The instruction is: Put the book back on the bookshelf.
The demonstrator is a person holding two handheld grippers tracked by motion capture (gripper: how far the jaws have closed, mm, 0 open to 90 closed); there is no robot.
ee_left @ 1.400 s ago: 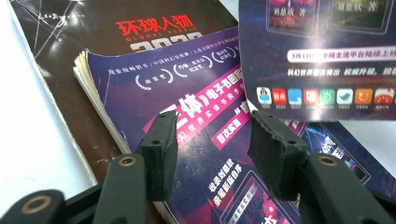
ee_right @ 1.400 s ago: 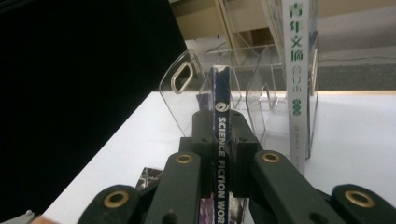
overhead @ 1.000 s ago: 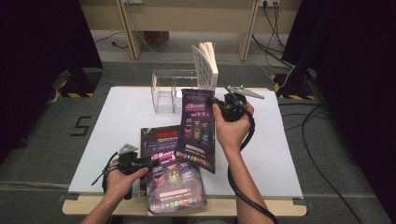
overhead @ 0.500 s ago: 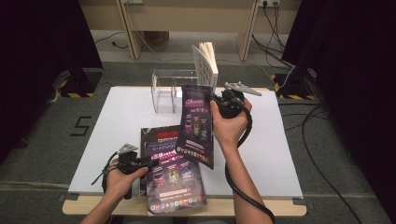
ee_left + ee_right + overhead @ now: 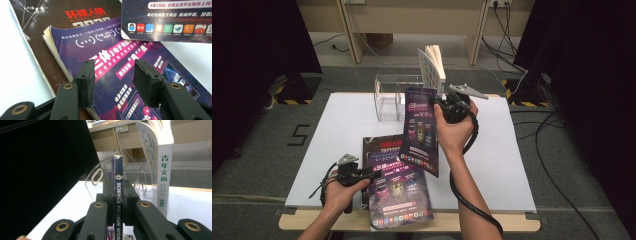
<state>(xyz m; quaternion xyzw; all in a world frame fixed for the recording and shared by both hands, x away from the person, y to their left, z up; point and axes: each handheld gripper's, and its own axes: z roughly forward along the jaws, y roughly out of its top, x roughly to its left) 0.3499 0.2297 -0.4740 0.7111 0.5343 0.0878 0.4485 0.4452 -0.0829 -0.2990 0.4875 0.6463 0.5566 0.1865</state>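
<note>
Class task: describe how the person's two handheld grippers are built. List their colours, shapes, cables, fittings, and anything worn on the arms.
Both the left gripper and the right gripper are black, each topped by a grey three-cornered plate. Each has two blocky black jaws with rough foam-like pads and brass-coloured rivets at the linkages. A black cable trails from each; the right one's is thick and loops beside the forearm. The forearms are bare, with no sleeves in sight.

Lifted magazine (image 5: 420, 131) before the rack (image 5: 390, 98); 2 stacked magazines (image 5: 397, 187) lie below; book (image 5: 432, 67) stands behind.

a white table (image 5: 337, 135) stands on grey carpet (image 5: 257, 145) (black curtains (image 5: 257, 45) either side), wooden furniture (image 5: 412, 15) behind.
</note>
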